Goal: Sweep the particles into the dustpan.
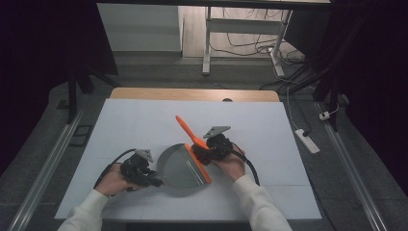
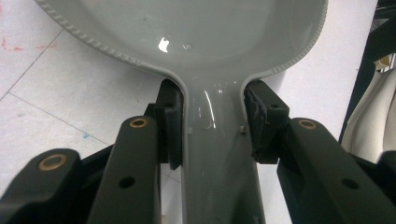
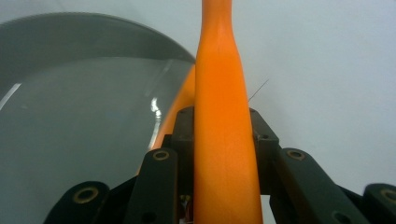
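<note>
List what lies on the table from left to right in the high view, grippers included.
left gripper → grey dustpan → orange brush, its handle slanting up and away → right gripper, clamped on the brush beside the dustpan's orange edge.

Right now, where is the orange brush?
In the high view the brush stands near the table's middle, at the dustpan's right edge, its handle clamped in the right gripper.
</note>
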`<move>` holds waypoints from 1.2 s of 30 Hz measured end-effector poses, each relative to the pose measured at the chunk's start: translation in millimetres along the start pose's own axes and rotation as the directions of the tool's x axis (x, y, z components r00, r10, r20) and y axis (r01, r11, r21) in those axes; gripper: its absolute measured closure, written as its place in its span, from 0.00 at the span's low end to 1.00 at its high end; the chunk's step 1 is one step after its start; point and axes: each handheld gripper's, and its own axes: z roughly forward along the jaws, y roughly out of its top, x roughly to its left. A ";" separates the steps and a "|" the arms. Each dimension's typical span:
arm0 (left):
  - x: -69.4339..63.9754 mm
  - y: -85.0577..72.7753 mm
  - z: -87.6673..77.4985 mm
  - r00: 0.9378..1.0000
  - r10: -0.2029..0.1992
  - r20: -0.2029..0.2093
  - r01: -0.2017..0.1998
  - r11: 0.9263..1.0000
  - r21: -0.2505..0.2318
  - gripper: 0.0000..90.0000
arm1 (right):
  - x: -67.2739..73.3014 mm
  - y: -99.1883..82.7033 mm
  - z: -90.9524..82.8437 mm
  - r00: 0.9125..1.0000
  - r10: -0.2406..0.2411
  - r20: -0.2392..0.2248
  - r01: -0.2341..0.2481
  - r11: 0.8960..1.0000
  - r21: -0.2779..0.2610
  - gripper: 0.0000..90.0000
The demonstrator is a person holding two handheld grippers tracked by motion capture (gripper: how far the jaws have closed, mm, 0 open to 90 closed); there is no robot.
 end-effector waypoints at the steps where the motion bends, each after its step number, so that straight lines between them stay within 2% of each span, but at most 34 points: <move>1: 0.1 0.0 0.0 1.000 0.000 0.000 0.000 1.000 0.001 0.69 | 3.7 1.4 0.8 1.000 -0.007 0.001 0.007 1.000 0.000 0.78; 5: 0.2 0.0 0.1 1.000 0.000 0.001 0.000 1.000 0.002 0.69 | 9.3 3.2 1.9 1.000 -0.003 -0.011 0.003 1.000 -0.005 0.78; 9: 0.4 -0.1 0.3 1.000 0.000 0.001 0.000 1.000 0.001 0.69 | 14.3 5.9 0.9 0.998 0.014 -0.058 -0.017 0.999 -0.036 0.78; 13: 0.3 -0.2 0.3 1.000 0.000 0.001 0.000 1.000 0.001 0.69 | 28.8 11.2 1.9 0.994 -0.033 -0.108 0.029 0.999 -0.043 0.78; 14: 0.3 -0.1 0.3 1.000 0.001 0.000 -0.001 1.000 0.001 0.69 | 31.3 12.8 1.2 0.990 -0.038 -0.132 0.031 0.998 -0.050 0.78; 16: 0.2 -0.1 0.3 1.000 0.002 -0.001 -0.002 1.000 0.001 0.69 | 33.0 14.4 -0.6 0.989 -0.037 -0.140 0.029 0.998 -0.061 0.78; 18: 0.1 -0.1 0.3 1.000 0.002 -0.001 -0.002 1.000 0.001 0.69 | 29.8 17.7 -10.7 0.994 -0.038 -0.098 0.029 0.995 -0.093 0.78; 20: 0.3 -0.2 0.4 1.000 0.003 0.000 -0.003 1.000 0.001 0.69 | 22.4 16.8 -18.7 0.998 -0.011 -0.069 0.004 0.993 -0.115 0.78; 25: 0.2 -0.3 0.6 1.000 0.001 0.000 -0.001 1.000 0.000 0.69 | 3.6 9.2 -30.9 0.999 0.036 -0.002 -0.036 0.993 -0.115 0.78; 31: -0.3 -0.4 1.1 1.000 -0.002 -0.001 0.002 1.000 -0.004 0.69 | -5.7 -0.1 -33.2 0.998 0.047 0.040 -0.043 0.995 -0.093 0.78; 36: -0.3 -0.4 1.0 1.000 0.001 -0.001 -0.001 1.000 0.000 0.69 | -11.2 -4.3 -27.6 0.996 0.064 0.066 -0.059 0.996 -0.073 0.78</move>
